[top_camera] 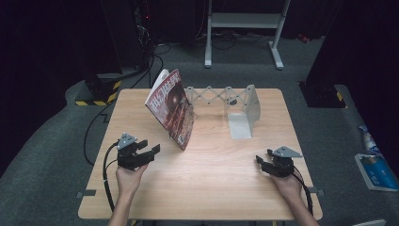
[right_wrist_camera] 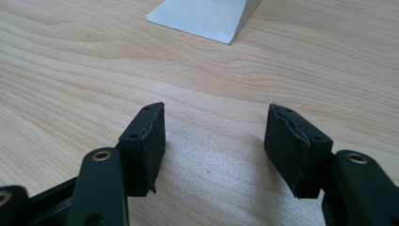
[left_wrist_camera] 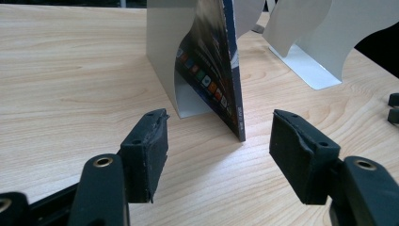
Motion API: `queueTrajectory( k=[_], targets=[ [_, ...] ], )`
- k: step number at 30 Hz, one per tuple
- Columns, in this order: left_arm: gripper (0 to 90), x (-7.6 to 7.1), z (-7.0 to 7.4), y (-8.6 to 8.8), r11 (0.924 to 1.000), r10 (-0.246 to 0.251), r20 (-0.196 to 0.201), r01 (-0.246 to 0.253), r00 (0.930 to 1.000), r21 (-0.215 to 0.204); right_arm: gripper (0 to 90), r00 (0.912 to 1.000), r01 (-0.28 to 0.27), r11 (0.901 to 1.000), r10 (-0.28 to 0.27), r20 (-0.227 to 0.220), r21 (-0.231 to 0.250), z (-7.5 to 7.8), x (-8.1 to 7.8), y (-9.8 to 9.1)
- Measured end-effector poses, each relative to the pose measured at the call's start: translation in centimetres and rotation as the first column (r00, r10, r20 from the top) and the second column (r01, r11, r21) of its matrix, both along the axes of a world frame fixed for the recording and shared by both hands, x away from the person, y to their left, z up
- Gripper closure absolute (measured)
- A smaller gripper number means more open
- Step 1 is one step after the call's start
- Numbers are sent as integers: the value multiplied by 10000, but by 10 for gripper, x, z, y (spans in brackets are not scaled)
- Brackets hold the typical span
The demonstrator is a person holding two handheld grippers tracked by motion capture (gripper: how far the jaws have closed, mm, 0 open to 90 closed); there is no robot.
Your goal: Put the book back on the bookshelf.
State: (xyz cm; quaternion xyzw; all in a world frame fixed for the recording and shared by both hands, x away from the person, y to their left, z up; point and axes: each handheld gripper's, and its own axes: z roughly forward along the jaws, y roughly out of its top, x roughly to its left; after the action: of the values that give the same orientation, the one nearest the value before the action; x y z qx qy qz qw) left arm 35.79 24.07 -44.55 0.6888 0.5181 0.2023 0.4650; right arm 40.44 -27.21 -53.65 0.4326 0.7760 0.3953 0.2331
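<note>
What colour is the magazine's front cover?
Mostly dark red with white lettering, on the magazine; it shows best in the high view.

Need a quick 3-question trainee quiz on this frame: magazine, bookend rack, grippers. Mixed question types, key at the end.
1. True or false: the magazine lies flat on the table.
2. What does the magazine lean against?
A. the left bookend of the rack
B. the right gripper
C. a box
3. Fill in: the left gripper points at the magazine with its jaws ____ and nothing between them.

Key
1. False: it stands tilted on its lower edge.
2. A
3. open
</note>
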Motion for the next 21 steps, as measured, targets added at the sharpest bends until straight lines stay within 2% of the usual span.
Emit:
queueTrajectory(
  k=[4, 7, 12, 21],
  targets=[
    [367, 1, -5, -2, 9999, 61, -20, -62, 10000, -119, 390, 10000, 2, 10000, -2, -3, 8, 0, 0, 0],
    [361, 1, -8, -4, 10000, 55, -25, -55, 10000, 17, 391, 10000, 6, 10000, -6, -2, 9, 0, 0, 0],
    [350, 3, -17, -7, 9999, 101, -125, -103, 9999, -117, 391, 10000, -2, 10000, 2, -3, 2, 0, 0, 0],
    [339, 7, -27, -13, 9999, 135, -139, -135, 9998, -1, 391, 10000, -9, 10000, 9, -12, 3, 0, 0, 0]
  ],
)
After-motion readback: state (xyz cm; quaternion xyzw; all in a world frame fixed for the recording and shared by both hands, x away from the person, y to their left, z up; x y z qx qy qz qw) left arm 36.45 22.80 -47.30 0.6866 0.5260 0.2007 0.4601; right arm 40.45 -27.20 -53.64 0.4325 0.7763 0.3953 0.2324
